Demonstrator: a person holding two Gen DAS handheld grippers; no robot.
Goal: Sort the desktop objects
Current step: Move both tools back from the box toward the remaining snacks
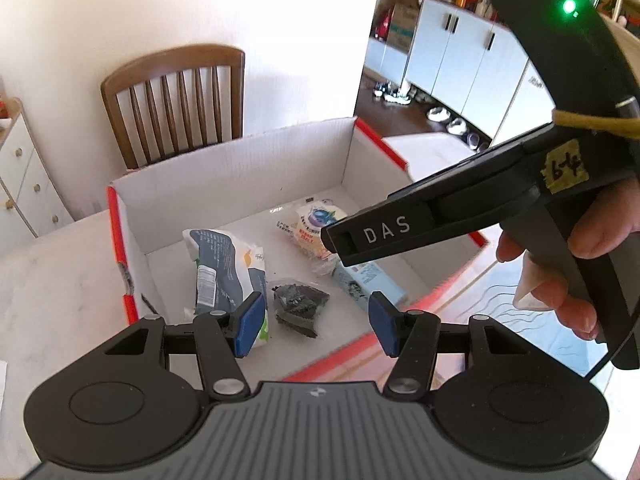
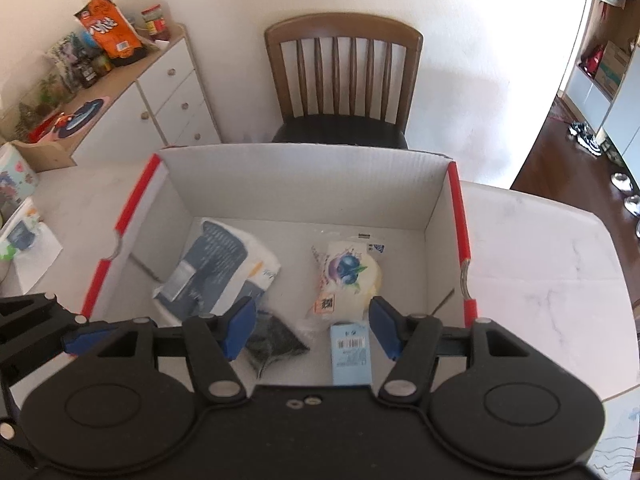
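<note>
Packets — the blue-white pouch [image 2: 218,270], the blueberry snack [image 2: 352,276], the black bag [image 2: 276,346] and the pale blue carton [image 2: 351,354] — lie in the white box [image 2: 304,184] under my left gripper [image 1: 316,318] and right gripper [image 2: 312,326], both spread and empty.

White cardboard box [image 2: 304,184], red rim, open top, on the marble table. Four items flat on its floor: blue-white pouch [image 2: 216,272] by the left wall; blueberry-print snack pack [image 2: 350,276] centre-right; black bagged item [image 2: 276,344] near the front edge; light-blue carton [image 2: 351,354], barcode up, front-right, just beside the snack pack.
</note>
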